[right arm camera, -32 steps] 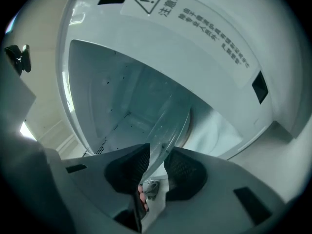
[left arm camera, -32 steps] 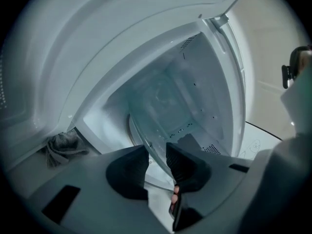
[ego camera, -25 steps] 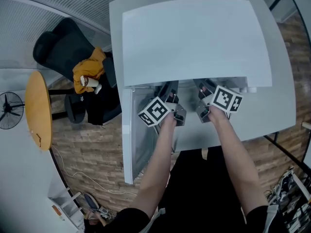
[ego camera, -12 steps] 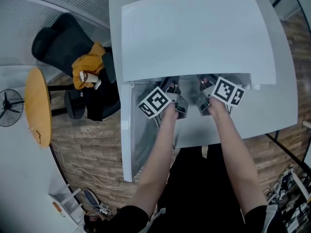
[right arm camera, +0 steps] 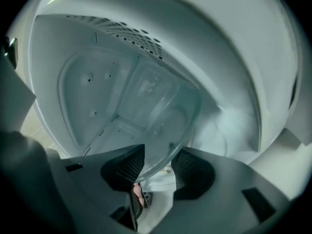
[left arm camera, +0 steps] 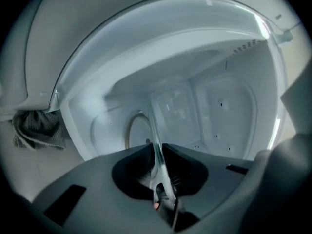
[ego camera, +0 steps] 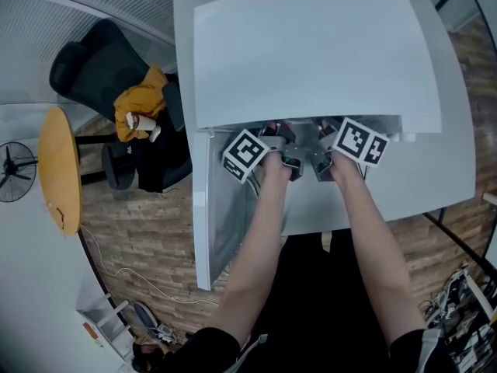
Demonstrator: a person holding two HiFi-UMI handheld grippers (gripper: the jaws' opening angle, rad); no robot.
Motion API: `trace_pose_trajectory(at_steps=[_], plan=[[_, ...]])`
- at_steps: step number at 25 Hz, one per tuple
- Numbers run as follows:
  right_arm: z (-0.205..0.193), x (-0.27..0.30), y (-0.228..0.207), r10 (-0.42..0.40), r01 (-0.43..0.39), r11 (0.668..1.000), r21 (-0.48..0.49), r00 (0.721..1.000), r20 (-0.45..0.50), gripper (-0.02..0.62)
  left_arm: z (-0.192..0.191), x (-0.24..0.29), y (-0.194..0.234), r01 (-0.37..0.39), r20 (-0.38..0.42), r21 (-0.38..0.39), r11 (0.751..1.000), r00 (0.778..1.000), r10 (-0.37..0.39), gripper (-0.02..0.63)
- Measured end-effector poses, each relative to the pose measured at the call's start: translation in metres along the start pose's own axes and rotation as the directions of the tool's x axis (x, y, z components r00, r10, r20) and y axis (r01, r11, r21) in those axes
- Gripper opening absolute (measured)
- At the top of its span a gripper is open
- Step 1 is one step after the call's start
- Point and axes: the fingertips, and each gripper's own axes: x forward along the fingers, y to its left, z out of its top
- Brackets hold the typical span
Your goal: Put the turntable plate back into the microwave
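The clear glass turntable plate (right arm camera: pixel 163 113) is held tilted inside the white microwave's cavity (left arm camera: pixel 209 101). In the left gripper view the plate (left arm camera: pixel 153 128) shows edge-on, and my left gripper (left arm camera: pixel 157 157) has just closed on its rim. My right gripper (right arm camera: pixel 158 162) has just been opening; the plate's rim lies loosely between its wide jaws. In the head view both marker cubes (ego camera: pixel 245 155) (ego camera: pixel 359 142) sit at the microwave's (ego camera: pixel 311 53) mouth, with the fingertips hidden under its top.
The microwave door (ego camera: pixel 208 216) hangs open to the left. A grey cloth (left arm camera: pixel 36 128) lies left of the opening. Beyond the table's left edge are a black chair (ego camera: pixel 101 72) with an orange garment (ego camera: pixel 140 107), a round wooden table (ego camera: pixel 58 173) and a fan (ego camera: pixel 15 176).
The left marker cube has rolled and shifted slightly toward the opening. Both hands now sit closer together at the microwave's mouth.
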Motion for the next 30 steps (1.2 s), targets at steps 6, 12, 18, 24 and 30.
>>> trace_pose_trajectory(at_steps=[6,12,18,24,30], plan=[[-0.008,-0.01,0.0,0.026,-0.025,0.997,0.078,1.0,-0.007,0.183,0.005,0.002,0.002,-0.016,0.027,-0.016,1.0,1.0,0.016,0.037],[-0.017,-0.029,0.006,0.048,-0.046,0.994,0.096,0.999,-0.015,0.153,0.008,0.003,0.004,-0.029,0.04,-0.016,0.999,0.999,0.03,0.037],[-0.024,-0.03,0.003,0.041,-0.041,0.992,0.123,0.999,-0.001,0.077,0.007,0.003,0.009,-0.05,0.04,-0.017,0.999,0.998,0.051,0.043],[-0.021,-0.031,0.001,0.039,-0.044,0.991,0.123,0.998,0.043,0.057,0.001,-0.002,0.014,-0.094,0.029,-0.008,0.996,0.995,0.094,0.055],[-0.013,-0.03,0.001,0.031,-0.037,0.993,0.112,0.998,0.059,0.044,-0.008,-0.009,0.014,-0.081,0.015,-0.003,0.997,0.997,0.081,0.094]])
